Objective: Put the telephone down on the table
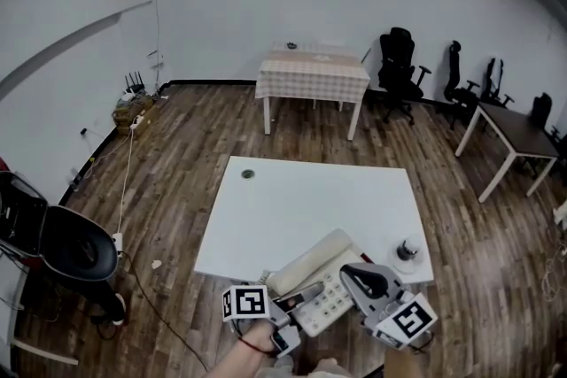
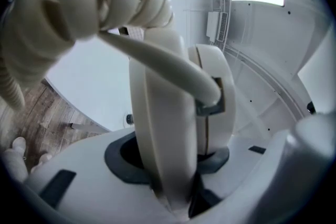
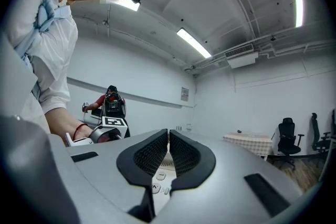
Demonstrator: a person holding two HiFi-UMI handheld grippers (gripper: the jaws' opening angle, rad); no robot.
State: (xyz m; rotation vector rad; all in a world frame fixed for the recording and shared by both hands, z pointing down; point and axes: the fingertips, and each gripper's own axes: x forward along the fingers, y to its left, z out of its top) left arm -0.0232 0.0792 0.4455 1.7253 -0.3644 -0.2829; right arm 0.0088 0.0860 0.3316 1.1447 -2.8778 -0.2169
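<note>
Head view, telephone (image 1: 312,265) partly hidden behind left gripper (image 1: 295,316), right gripper (image 1: 352,274)

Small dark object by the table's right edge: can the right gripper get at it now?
Probably yes. The right gripper is shut and empty, close to the small dark object, with nothing visibly between; its jaws need opening first.

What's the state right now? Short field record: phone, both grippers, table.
telephone: cream, with a coiled cord; at the near edge of the table; cannot tell whether it is set down
left gripper: clamped on the telephone
right gripper: shut, empty, above the keypad
table: white; small dark object near its right edge
</note>
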